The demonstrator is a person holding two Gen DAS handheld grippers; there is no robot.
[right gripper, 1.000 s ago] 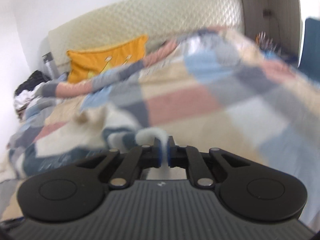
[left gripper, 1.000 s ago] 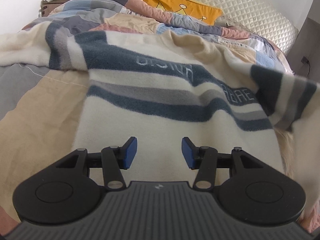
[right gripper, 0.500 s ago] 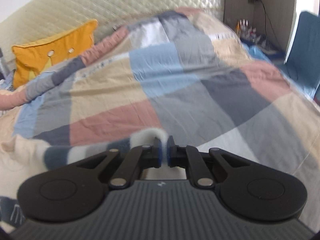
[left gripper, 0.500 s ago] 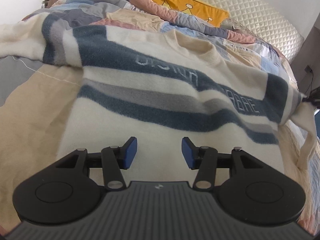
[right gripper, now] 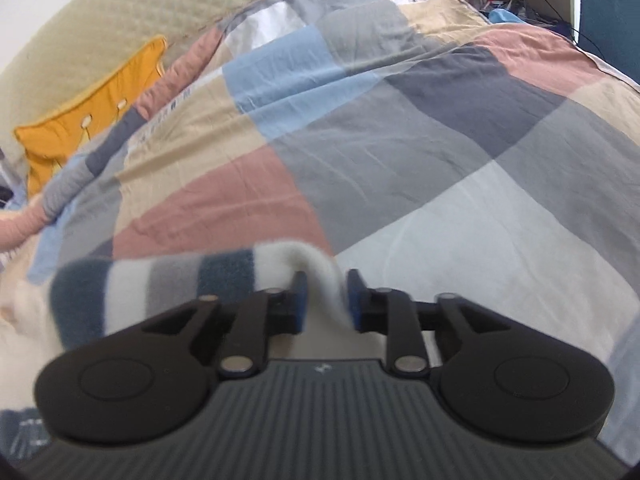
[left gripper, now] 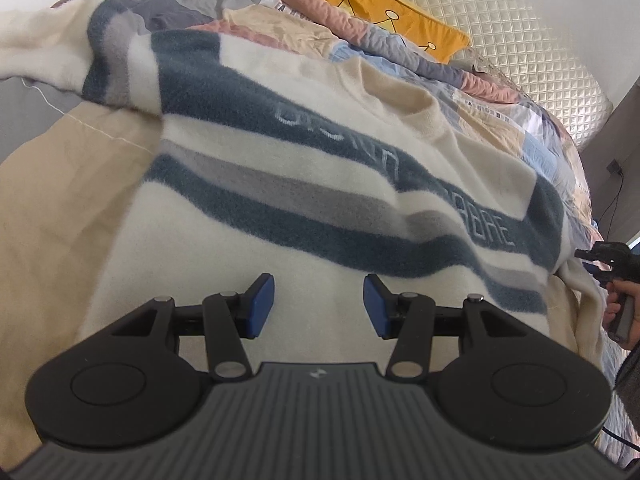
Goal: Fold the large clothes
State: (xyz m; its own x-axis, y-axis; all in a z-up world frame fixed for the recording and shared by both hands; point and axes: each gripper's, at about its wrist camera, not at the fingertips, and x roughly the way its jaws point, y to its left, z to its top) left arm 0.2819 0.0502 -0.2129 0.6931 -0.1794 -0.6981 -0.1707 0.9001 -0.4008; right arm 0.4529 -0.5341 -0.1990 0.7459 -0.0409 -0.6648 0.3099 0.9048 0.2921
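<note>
a cream sweater point(left gripper: 304, 216) with blue and grey bands is seen spread on the patchwork quilt point(right gripper: 400, 128) of the bed, directly ahead of and beneath the left tongs point(left gripper: 319, 307). the left tongs are held about half open over the cream body panel, with nothing between the blue pads and no contact that can be confirmed.

the right tongs point(right gripper: 323, 300) have just been opening. the cuff of the striped sleeve point(right gripper: 168, 284) is still draped between the pads, but the pads are no longer pressed on it, so the sleeve is judged to be released or nearly so. in the left wrist view the right tongs point(left gripper: 600, 258) are noted well off to the right of the left tongs, at the sweater's outer edge, gripped by a hand point(left gripper: 618, 312).

risks noted:
- the fuzzy cuff may cling to a pad and be dragged when the right tongs are withdrawn, and the sleeve's lay would be disturbed.
- the sleeve may be left bunched or twisted, since it is seen arched rather than flat; a later fold would then be uneven.
- the soft quilt beneath may be pinched together with the sweater by the left tongs if they are closed too deep.
- the far sleeve, seen rumpled ahead and to the left of the left tongs, may be overlooked.
</note>
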